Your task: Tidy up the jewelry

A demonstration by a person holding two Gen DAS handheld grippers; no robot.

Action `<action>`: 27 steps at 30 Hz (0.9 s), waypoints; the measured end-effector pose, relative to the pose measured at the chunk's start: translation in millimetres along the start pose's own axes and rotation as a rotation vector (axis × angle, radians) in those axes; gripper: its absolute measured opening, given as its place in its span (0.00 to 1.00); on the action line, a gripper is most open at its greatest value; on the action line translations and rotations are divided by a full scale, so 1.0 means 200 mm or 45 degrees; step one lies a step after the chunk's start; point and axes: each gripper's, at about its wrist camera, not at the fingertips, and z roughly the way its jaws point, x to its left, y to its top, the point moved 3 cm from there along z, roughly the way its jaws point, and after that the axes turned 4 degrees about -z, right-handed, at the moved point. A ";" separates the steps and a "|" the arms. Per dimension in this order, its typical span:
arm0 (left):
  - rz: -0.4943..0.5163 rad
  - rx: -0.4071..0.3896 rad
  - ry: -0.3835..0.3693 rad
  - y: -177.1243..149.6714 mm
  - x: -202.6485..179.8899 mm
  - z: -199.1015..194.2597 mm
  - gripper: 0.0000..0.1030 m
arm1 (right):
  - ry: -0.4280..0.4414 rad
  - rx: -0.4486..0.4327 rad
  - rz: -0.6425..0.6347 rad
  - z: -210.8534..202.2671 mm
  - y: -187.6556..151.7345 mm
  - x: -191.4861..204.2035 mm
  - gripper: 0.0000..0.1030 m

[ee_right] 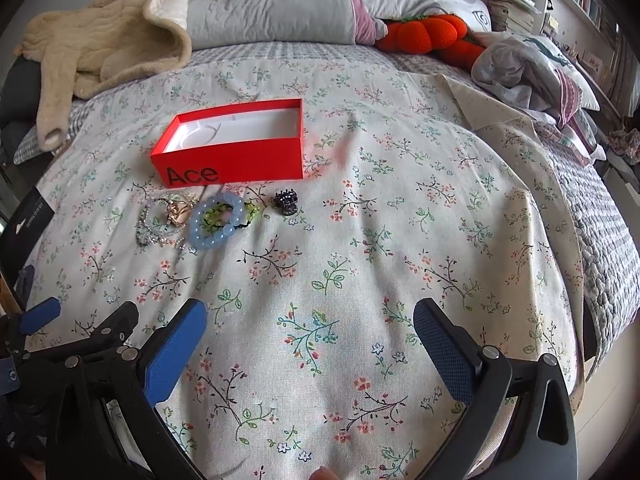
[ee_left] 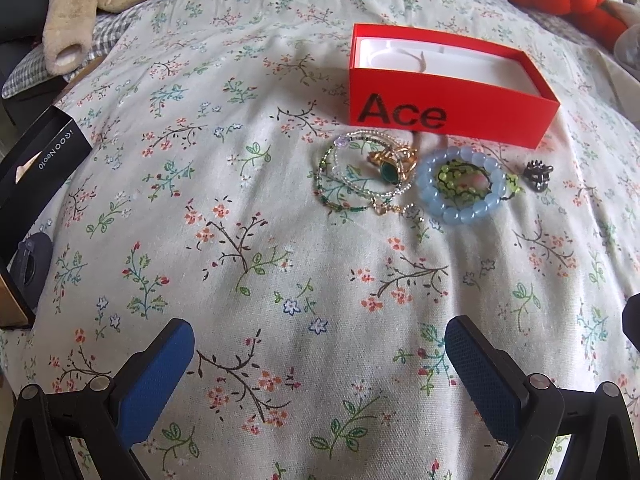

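An open red box (ee_left: 452, 118) (ee_right: 232, 160) marked "Ace", white inside, sits on the floral bedspread. Just in front of it lies the jewelry: thin beaded strands (ee_left: 352, 182) (ee_right: 150, 226), a gold ring with a green stone (ee_left: 390, 166) (ee_right: 178, 210), a light blue bead bracelet (ee_left: 460, 204) (ee_right: 212, 236) around a green bead bracelet (ee_left: 460, 184) (ee_right: 212, 216), and a small dark claw clip (ee_left: 538, 174) (ee_right: 286, 202). My left gripper (ee_left: 320, 336) is open, well short of the pile. My right gripper (ee_right: 310, 316) is open too, nearer the bed's front, with nothing between its fingers.
A black phone box (ee_left: 36, 168) (ee_right: 24, 220) lies at the left edge. A beige garment (ee_right: 104, 40), pillows (ee_right: 272, 0) and an orange plush (ee_right: 424, 34) lie at the back. Bundled cloth (ee_right: 532, 68) sits at the right. The left gripper's fingertip (ee_right: 40, 316) shows in the right wrist view.
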 end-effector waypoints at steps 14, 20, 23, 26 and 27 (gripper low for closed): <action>0.001 -0.027 0.000 0.02 -0.01 0.03 1.00 | -0.005 0.020 -0.001 0.05 0.01 0.01 1.00; 0.006 -0.029 -0.001 0.04 -0.02 0.06 1.00 | 0.001 0.033 0.007 0.10 0.03 0.00 1.00; 0.016 -0.030 -0.002 0.05 -0.04 0.08 1.00 | -0.005 0.043 0.009 0.14 0.04 -0.01 1.00; 0.036 -0.037 -0.019 0.08 -0.05 0.09 1.00 | 0.007 0.053 -0.007 0.17 0.05 -0.01 1.00; 0.044 -0.036 -0.023 0.09 -0.05 0.10 1.00 | 0.012 0.050 -0.007 0.18 0.06 -0.02 1.00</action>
